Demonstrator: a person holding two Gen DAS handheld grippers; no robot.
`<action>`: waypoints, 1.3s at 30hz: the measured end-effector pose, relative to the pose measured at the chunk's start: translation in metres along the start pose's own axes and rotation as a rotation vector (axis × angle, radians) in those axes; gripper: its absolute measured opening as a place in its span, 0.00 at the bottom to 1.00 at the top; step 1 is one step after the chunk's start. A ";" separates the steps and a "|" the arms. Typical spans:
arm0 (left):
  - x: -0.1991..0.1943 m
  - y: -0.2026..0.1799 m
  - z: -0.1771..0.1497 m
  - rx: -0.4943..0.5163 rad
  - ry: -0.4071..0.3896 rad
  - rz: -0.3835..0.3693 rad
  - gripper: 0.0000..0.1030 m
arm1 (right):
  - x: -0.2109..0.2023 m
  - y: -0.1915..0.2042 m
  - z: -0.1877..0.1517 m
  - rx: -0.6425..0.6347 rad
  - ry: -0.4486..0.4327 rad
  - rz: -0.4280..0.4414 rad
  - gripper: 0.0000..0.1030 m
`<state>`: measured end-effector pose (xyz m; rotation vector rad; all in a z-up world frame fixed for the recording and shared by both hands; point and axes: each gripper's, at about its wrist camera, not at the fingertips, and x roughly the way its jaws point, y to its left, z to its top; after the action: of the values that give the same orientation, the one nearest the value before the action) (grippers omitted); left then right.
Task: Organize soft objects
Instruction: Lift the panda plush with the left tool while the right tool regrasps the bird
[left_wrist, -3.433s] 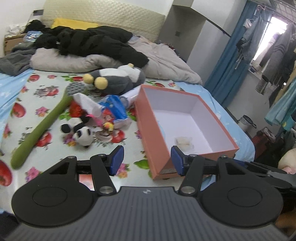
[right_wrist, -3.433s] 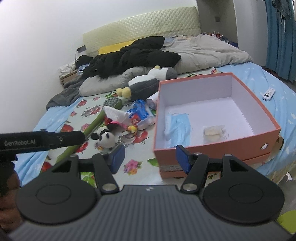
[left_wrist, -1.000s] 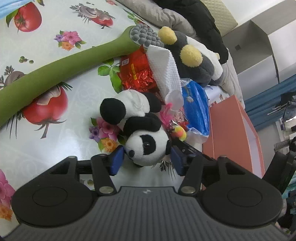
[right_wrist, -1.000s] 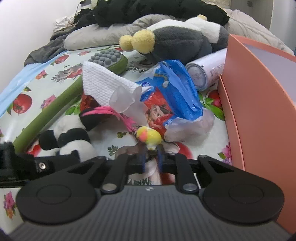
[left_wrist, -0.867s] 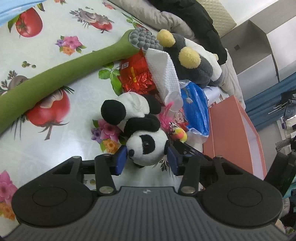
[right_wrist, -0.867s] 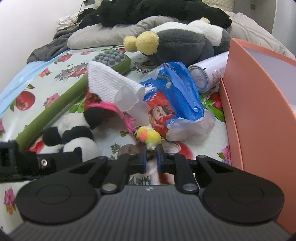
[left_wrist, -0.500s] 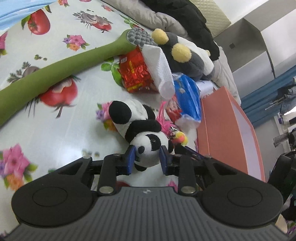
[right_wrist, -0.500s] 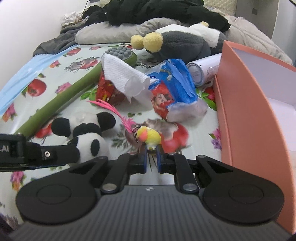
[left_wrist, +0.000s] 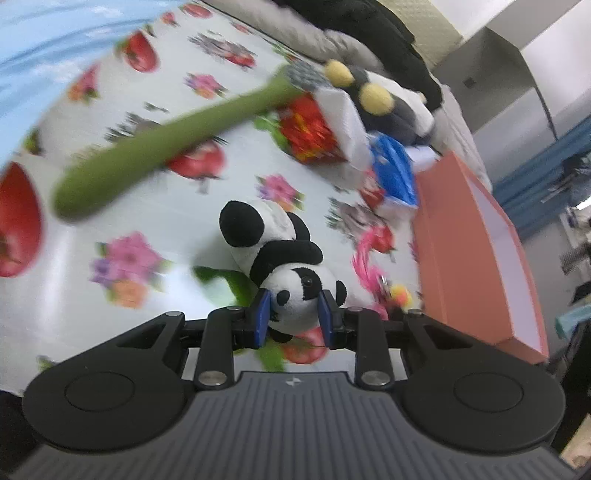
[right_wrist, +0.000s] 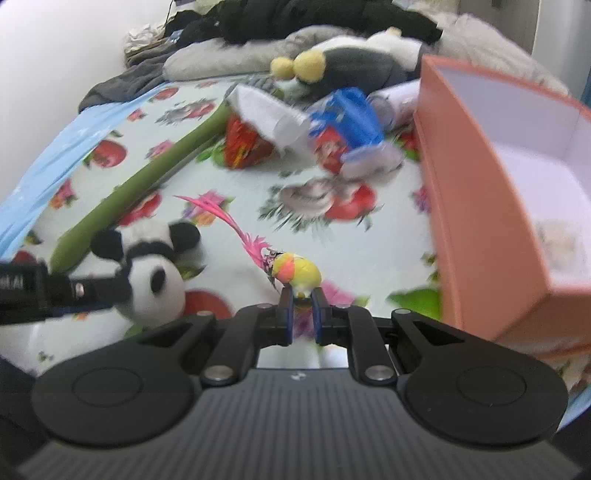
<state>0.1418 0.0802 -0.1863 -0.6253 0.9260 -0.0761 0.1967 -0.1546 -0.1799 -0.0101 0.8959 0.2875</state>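
My left gripper has just been closing and its blue pads now press both sides of the head of the panda plush, whose body trails away from me over the flowered bedsheet. My right gripper is nearly closed, pinching the base of a small yellow and orange bird toy with a long pink feather tail slanting up to the left. The open orange box stands just to the right of both toys, white inside, with a small pale item on its floor that is too blurred to name. Farther off lie a long green plush, a red packet, a blue packet and a grey and white plush with yellow pompoms
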 end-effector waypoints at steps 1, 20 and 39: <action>-0.004 0.004 0.000 -0.002 -0.011 0.014 0.32 | 0.000 0.001 -0.003 0.015 0.011 0.017 0.13; -0.018 0.039 0.001 -0.061 0.028 0.013 0.63 | 0.004 0.004 -0.001 0.044 0.060 0.011 0.43; 0.008 0.026 0.011 0.015 0.065 -0.011 0.66 | 0.010 0.007 -0.007 0.003 0.035 0.003 0.35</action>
<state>0.1497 0.1045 -0.2008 -0.6169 0.9836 -0.1142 0.1957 -0.1468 -0.1911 -0.0113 0.9316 0.2894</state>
